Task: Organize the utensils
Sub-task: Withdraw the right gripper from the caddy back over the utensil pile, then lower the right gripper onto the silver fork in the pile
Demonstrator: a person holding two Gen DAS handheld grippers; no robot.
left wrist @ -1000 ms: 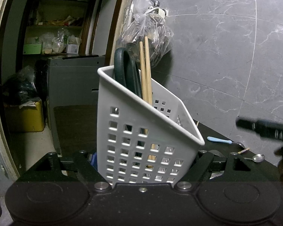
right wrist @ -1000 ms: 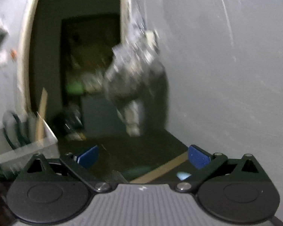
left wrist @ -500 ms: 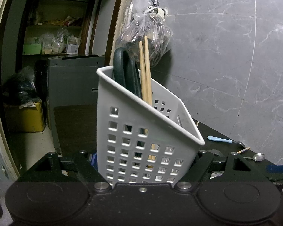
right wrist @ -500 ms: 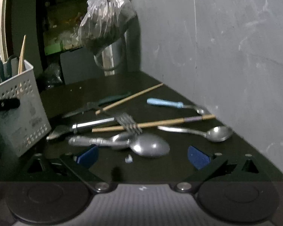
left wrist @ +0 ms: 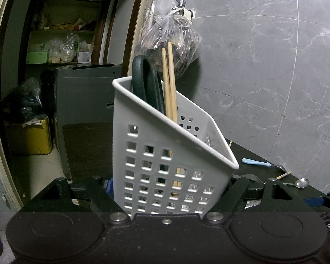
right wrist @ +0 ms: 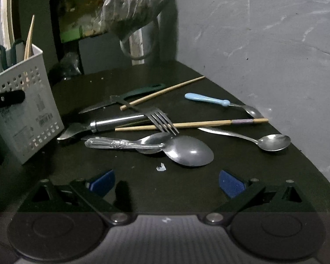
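Observation:
My left gripper is shut on a white perforated utensil basket that holds green-handled scissors and two chopsticks. The basket also shows in the right wrist view, at the left. My right gripper is open and empty, just above the dark table. In front of it lie a large spoon, a fork, a chopstick, a blue-handled spoon, a small spoon and a knife.
A grey marble wall runs along the table's right side. A plastic bag hangs at the wall corner. An open doorway with shelves and a grey cabinet lies behind the basket.
My right gripper has swung down and closer to the table, so the utensils now fill its view. The left gripper and basket have stayed still.

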